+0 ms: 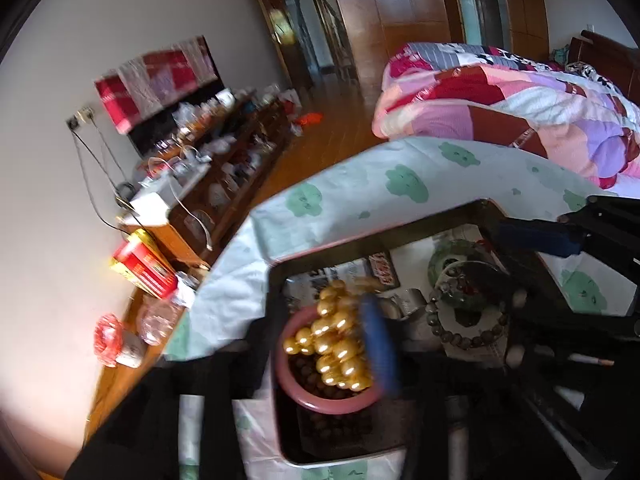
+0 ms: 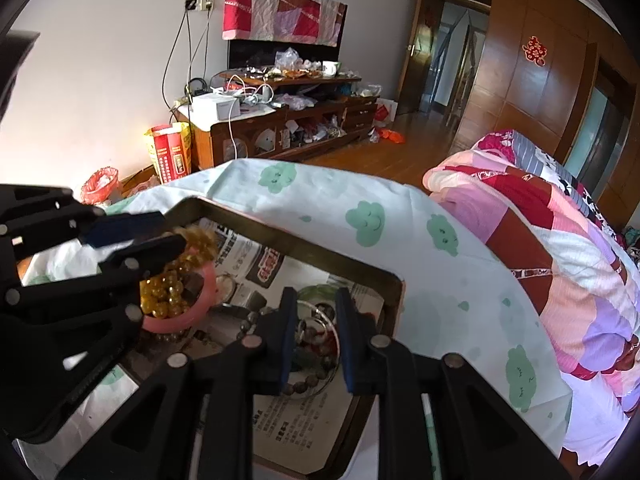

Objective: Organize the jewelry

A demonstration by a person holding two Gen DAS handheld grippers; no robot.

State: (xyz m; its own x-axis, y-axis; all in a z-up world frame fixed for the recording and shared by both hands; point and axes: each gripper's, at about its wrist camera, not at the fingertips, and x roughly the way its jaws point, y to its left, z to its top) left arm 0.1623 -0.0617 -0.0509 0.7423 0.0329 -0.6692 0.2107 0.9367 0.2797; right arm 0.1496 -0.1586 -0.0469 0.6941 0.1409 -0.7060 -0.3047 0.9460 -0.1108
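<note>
Bed sheet [image 2: 360, 208], pale with green cloud prints, centre of the right wrist frame. Patchwork quilt [image 2: 552, 264], pink, red and lilac, at right edge. Low wooden cabinet [image 2: 280, 136], cluttered top and shelves, upper centre. White box [image 2: 218, 106] on the cabinet's left end. Red and yellow carton [image 2: 170, 152] left of the cabinet. Patchwork cloth [image 2: 284, 16] hung on the wall above. Wall socket [image 2: 200, 3] with cables, upper left. Wooden wardrobe [image 2: 532, 80] bearing a red paper ornament [image 2: 534, 50], upper right. Wooden floor [image 2: 416, 152].
</note>
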